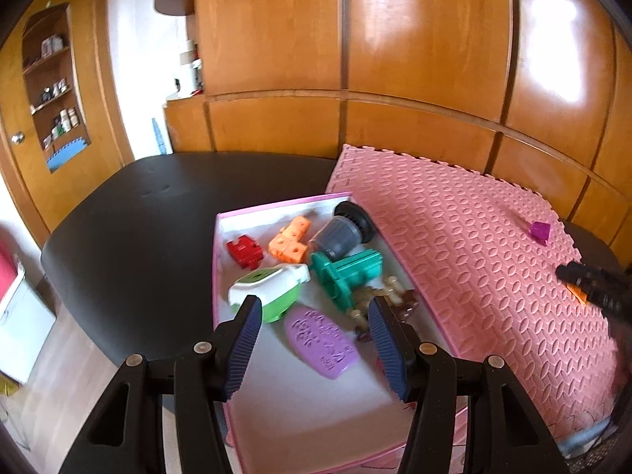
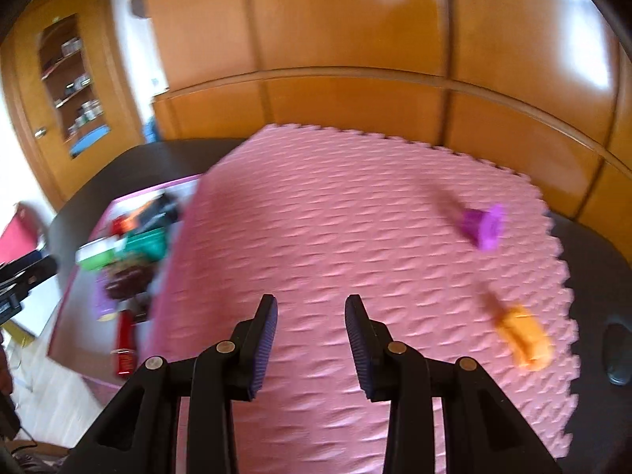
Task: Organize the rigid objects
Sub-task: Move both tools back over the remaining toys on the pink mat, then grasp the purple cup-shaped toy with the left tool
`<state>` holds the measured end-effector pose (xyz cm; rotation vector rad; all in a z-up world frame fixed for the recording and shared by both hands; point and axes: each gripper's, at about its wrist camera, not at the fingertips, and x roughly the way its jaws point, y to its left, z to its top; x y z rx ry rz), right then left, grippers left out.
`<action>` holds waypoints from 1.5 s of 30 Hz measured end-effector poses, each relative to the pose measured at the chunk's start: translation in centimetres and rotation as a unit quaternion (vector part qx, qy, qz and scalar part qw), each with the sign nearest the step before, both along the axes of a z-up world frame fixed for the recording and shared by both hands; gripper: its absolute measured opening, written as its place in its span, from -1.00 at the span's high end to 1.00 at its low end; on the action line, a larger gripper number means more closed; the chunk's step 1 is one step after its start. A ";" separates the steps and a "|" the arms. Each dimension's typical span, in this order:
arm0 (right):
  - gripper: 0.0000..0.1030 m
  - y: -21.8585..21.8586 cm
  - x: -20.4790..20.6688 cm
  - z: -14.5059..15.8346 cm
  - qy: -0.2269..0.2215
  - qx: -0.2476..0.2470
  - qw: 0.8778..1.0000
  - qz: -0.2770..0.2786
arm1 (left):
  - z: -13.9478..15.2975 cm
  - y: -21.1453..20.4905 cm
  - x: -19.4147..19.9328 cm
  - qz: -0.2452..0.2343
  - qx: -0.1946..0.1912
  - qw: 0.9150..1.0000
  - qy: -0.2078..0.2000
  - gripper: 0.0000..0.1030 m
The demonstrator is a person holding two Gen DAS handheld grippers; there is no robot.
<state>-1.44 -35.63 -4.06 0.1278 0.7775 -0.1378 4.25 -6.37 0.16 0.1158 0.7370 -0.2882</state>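
Orange block [image 2: 525, 341]: on pink mat [image 2: 355, 237], long axis running toward near right; blurred.
Left gripper [image 1: 316, 333]: wide open, empty, over box [image 1: 276, 209].
Right gripper [image 2: 312, 339]: wide open, empty.
Purple piece [image 2: 484, 226]: on mat, blurred.

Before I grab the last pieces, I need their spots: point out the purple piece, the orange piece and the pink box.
purple piece [image 2: 484, 226], right wrist view, its middle.
orange piece [image 2: 524, 340], right wrist view, its top face.
pink box [image 1: 276, 203], left wrist view, far rim.

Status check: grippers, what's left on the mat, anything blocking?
Left gripper open, empty, over the pink box. Right gripper open, empty, over the mat. Purple piece and orange piece left there. Nothing blocking.
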 end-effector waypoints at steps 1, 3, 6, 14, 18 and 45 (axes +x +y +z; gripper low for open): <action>0.32 -1.1 -0.1 0.1 -0.001 -0.002 1.000 -0.013 | 0.1 -0.4 0.0 -0.004 0.001 1.000 -0.001 -0.11; 0.32 -3.9 -0.4 0.1 -0.002 -0.010 0.999 -0.048 | 0.3 -1.4 0.0 -0.015 0.004 1.000 -0.001 -0.12; 0.32 -8.0 -1.1 -0.6 -0.001 -0.018 0.994 -0.107 | 0.6 -3.3 0.0 -0.032 0.012 0.999 -0.005 -0.16; 0.32 -17.1 -4.5 -2.6 -0.013 0.094 0.959 -0.266 | 1.0 -9.6 0.6 -0.092 0.021 0.996 0.007 -0.19; 0.32 -18.4 -5.4 -2.5 -0.022 0.130 0.948 -0.291 | 1.1 -14.1 0.9 -0.133 0.011 0.991 0.024 -0.20; 0.29 -20.1 -6.6 -2.5 -0.044 0.223 0.925 -0.304 | -4.8 -39.4 6.6 -0.283 -0.012 0.955 0.091 -0.59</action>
